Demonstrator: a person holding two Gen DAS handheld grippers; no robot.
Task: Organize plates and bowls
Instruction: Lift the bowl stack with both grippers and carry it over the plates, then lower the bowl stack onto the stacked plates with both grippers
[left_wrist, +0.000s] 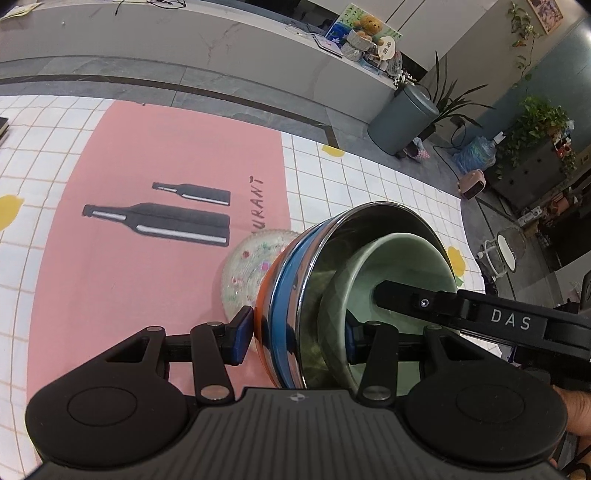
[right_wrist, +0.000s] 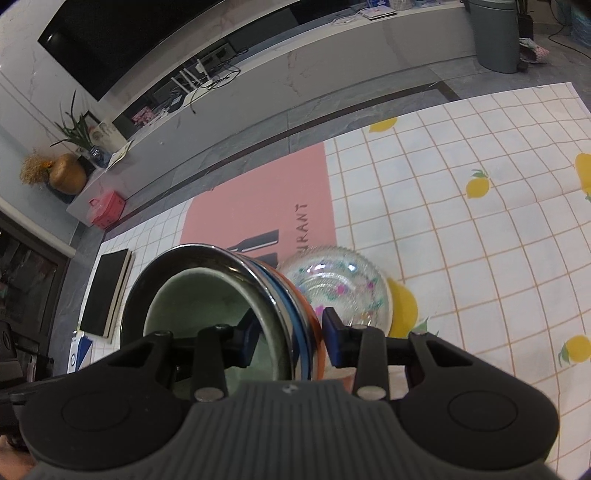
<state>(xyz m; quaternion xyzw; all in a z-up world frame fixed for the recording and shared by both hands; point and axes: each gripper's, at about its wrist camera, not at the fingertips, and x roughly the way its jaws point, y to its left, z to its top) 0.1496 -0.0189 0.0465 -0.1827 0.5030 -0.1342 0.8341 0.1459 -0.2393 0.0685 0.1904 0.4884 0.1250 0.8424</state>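
Left wrist view: left gripper (left_wrist: 295, 334) and right gripper (right_wrist: 288, 339) each clamp opposite walls of the nested bowl stack (left_wrist: 354, 280), frame centre, above the glass plate (right_wrist: 338, 286). Risk: uneven hand motion tilts it, green bowl (right_wrist: 199, 295) slides out.

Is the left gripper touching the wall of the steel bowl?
Touching. In the left wrist view, the left gripper has one pad pressed against the outside of the steel bowl; the other pad is inside.

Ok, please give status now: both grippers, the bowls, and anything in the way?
Left gripper and right gripper each clamp the stacked bowls' wall. Green bowl nested in steel bowl, carried tilted. Glass dish on tablecloth just beyond.
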